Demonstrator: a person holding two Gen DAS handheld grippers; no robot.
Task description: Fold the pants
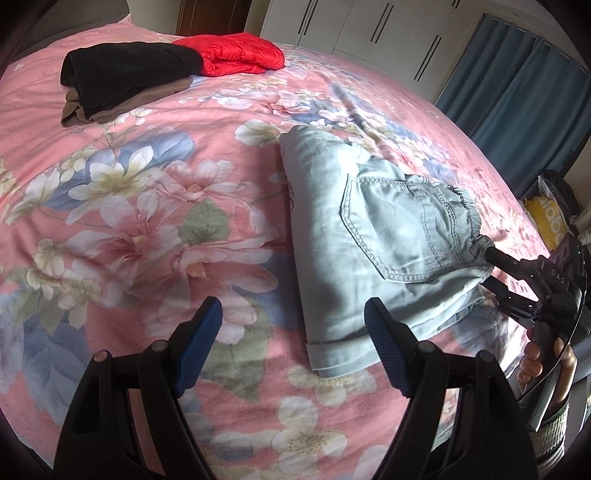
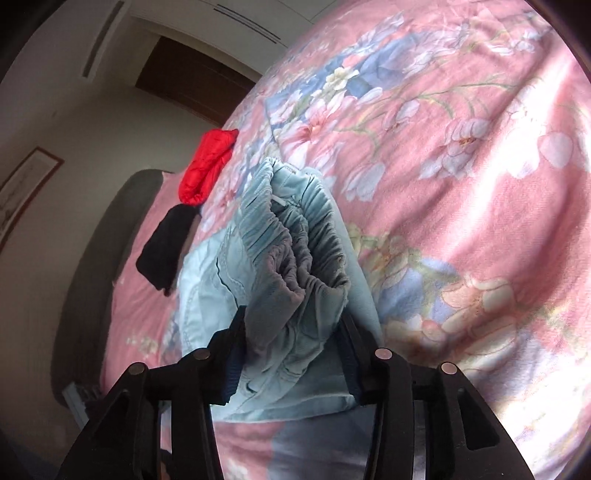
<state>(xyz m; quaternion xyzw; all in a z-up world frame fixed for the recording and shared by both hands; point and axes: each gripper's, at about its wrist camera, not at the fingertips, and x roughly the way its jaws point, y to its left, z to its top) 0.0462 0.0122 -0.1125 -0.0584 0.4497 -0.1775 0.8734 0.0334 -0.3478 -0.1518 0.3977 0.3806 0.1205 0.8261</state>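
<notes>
Currently, the pale blue pants (image 1: 373, 236) are seen lying folded on the bed (image 1: 147, 192), on a pink bedspread printed with large flowers. In the left wrist view they occupy the right half of the picture, with a stitched back pocket (image 1: 402, 225) facing up and a turned-up cuff (image 1: 338, 356) at the near end. The gathered elastic waistband (image 2: 306, 243) is bunched and raised at the right side of the garment.

The right claw (image 2: 291, 354) is shown pinching that waistband: layers of the pale fabric are pressed between its two fingers, and in the left wrist view its black tip is seen touching the waistband edge, with the person's hand (image 1: 546, 365) wrapped around the handle behind it.

The left claw (image 1: 293, 347) is held spread wide above the bedspread, with nothing between its blue pads (image 1: 199, 343). Its right finger is seen over the cuffed end of the pants; whether it touches the cloth cannot be told.

Well apart from the pants, near the far end of the bed, a black garment (image 1: 129, 74) is laid on a brown one, and a red padded jacket (image 1: 236, 53) is placed just beside them. White wardrobe doors (image 1: 354, 26) and a blue curtain (image 1: 517, 96) are visible beyond the bed.
</notes>
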